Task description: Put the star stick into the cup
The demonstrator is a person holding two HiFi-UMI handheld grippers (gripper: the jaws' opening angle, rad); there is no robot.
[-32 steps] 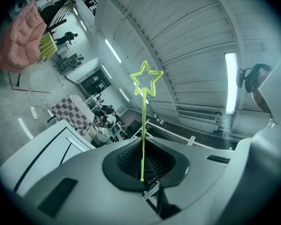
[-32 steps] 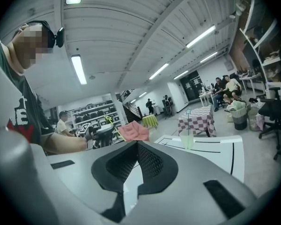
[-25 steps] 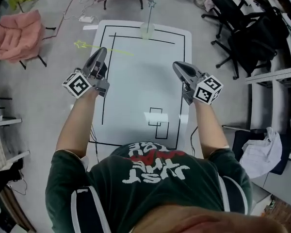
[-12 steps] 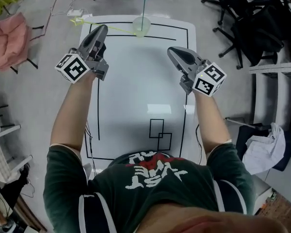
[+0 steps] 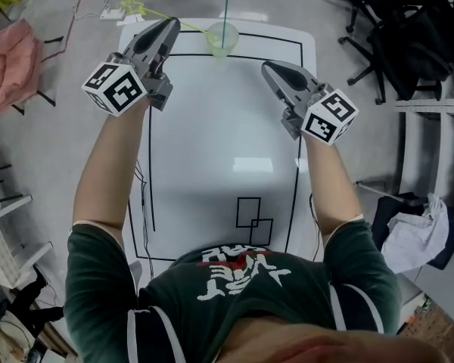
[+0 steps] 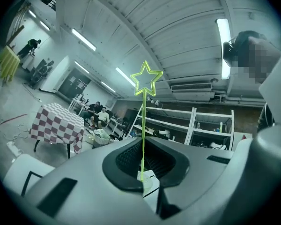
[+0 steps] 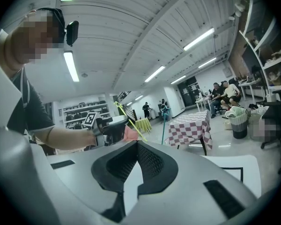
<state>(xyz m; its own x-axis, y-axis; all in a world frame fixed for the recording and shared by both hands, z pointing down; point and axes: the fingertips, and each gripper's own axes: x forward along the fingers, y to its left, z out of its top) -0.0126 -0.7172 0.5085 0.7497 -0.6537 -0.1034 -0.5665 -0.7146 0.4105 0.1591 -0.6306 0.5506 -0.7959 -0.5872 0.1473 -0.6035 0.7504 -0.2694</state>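
Left hand-held gripper (image 5: 169,27): jaws closed on the thin stem of the yellow-green star stick (image 6: 142,121), gripped partway along its length. In the left gripper view the stem rises from between the pads with the outlined star uppermost. In the head view the star end projects to the left, past the tabletop's far left corner, and the plain end runs right to the rim of the pale green cup (image 5: 222,38). Whether that end is inside the cup cannot be told.

Right hand-held gripper (image 5: 268,68): jaws together, nothing between them, held above the right side of the tabletop, well apart from the cup.

The cup stands upright near the far edge of the white tabletop (image 5: 227,127), which is marked with black lines. A teal star stick (image 5: 228,6) stands in the cup.
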